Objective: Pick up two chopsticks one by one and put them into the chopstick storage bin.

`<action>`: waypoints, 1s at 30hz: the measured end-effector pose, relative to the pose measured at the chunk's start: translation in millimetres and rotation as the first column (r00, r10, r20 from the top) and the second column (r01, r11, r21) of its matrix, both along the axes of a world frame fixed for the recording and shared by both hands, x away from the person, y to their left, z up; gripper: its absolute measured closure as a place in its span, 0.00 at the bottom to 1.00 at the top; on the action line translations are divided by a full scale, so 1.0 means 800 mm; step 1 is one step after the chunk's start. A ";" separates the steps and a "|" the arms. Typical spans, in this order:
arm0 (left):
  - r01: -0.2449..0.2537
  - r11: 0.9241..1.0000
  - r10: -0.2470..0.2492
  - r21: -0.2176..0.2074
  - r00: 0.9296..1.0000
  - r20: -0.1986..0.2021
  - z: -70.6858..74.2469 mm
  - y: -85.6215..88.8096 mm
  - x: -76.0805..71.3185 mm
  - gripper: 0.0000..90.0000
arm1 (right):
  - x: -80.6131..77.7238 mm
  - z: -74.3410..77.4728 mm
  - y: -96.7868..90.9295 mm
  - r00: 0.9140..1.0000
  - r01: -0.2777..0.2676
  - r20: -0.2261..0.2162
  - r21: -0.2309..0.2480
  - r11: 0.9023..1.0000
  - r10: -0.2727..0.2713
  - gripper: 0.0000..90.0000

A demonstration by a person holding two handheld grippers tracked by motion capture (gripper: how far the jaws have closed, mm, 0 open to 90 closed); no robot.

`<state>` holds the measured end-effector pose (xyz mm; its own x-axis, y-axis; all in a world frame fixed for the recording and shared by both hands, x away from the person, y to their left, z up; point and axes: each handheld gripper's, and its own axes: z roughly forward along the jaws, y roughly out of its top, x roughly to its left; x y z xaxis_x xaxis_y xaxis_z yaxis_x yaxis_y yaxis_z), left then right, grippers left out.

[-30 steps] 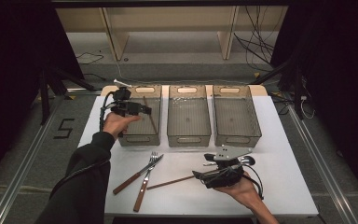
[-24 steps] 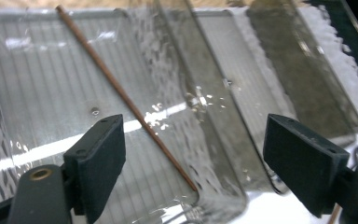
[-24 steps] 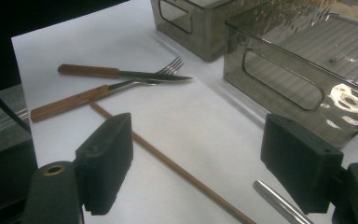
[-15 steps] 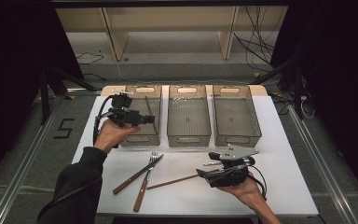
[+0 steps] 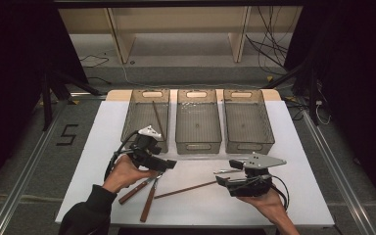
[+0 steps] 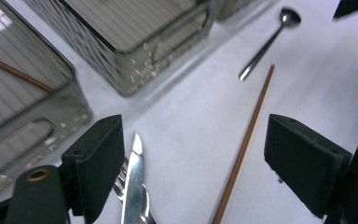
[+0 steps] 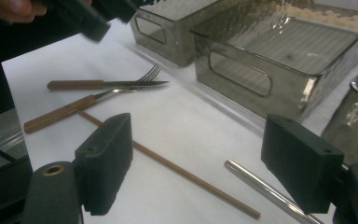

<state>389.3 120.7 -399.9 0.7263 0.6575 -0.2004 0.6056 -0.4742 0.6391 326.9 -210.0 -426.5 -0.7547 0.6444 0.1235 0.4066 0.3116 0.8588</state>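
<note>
My left gripper (image 5: 169, 165) hovers low over a wooden-handled knife (image 5: 136, 191) and fork (image 5: 149, 199) at the near left. Its jaws have just been opening and nothing is between them. In the left gripper view (image 6: 193, 154) the knife blade (image 6: 133, 186) lies by the left jaw and a brown chopstick (image 6: 244, 144) runs between the jaws on the table. My right gripper (image 5: 221, 180) is open near the chopstick (image 5: 186, 190) and a metal spoon (image 5: 225, 171). The right gripper view (image 7: 196, 158) has the chopstick (image 7: 168, 163) and the spoon handle (image 7: 265, 189) under its jaws.
Three clear grey bins (image 5: 198, 142) stand in a row at the back of the white table (image 5: 303, 196). The left bin (image 5: 132, 122) holds one chopstick (image 5: 157, 120); the other two look bare. Black floor and rails surround the table.
My left gripper has drawn back from over the left bin toward the near edge and now sits above the knife and fork. The right gripper has shifted only slightly.
</note>
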 end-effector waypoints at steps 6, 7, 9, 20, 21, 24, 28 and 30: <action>0.048 0.998 -0.048 0.032 0.999 -0.016 -0.014 -0.011 -0.009 0.22 | -0.001 -0.001 -0.009 1.000 0.024 0.001 0.010 1.000 -0.024 0.28; 0.054 0.998 -0.053 0.038 0.998 -0.018 -0.016 -0.013 -0.010 0.22 | -0.002 -0.001 -0.009 1.000 0.026 0.000 0.011 1.000 -0.026 0.28; 0.073 0.995 -0.072 0.067 0.997 -0.020 -0.021 -0.020 -0.015 0.22 | -0.003 -0.001 -0.011 1.000 0.029 0.000 0.012 1.000 -0.029 0.28; 0.193 0.965 -0.177 0.180 0.979 -0.103 -0.046 -0.050 -0.025 0.34 | -0.004 -0.004 -0.015 0.999 0.032 -0.006 0.010 0.999 -0.032 0.28; 0.207 0.959 -0.188 0.196 0.976 -0.109 -0.048 -0.052 -0.026 0.36 | -0.004 -0.004 -0.015 0.999 0.031 -0.009 0.009 0.999 -0.031 0.28; 0.231 0.947 -0.207 0.221 0.970 -0.127 -0.051 -0.056 -0.028 0.43 | -0.004 -0.005 -0.014 1.000 0.027 -0.009 0.008 1.000 -0.027 0.28; 0.264 0.936 -0.233 0.235 0.961 -0.151 -0.055 -0.059 -0.028 0.49 | -0.004 -0.004 -0.014 1.000 0.028 -0.009 0.007 1.000 -0.028 0.28; 0.269 0.932 -0.235 0.245 0.959 -0.156 -0.058 -0.061 -0.028 0.52 | -0.004 -0.004 -0.015 1.000 0.027 -0.008 0.008 1.000 -0.027 0.28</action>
<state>367.0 72.0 -446.7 0.8556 0.4970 -0.1444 0.5098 -0.7613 0.4007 323.8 -221.8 -429.6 -0.7359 0.6635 0.1352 0.4219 0.2932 0.8579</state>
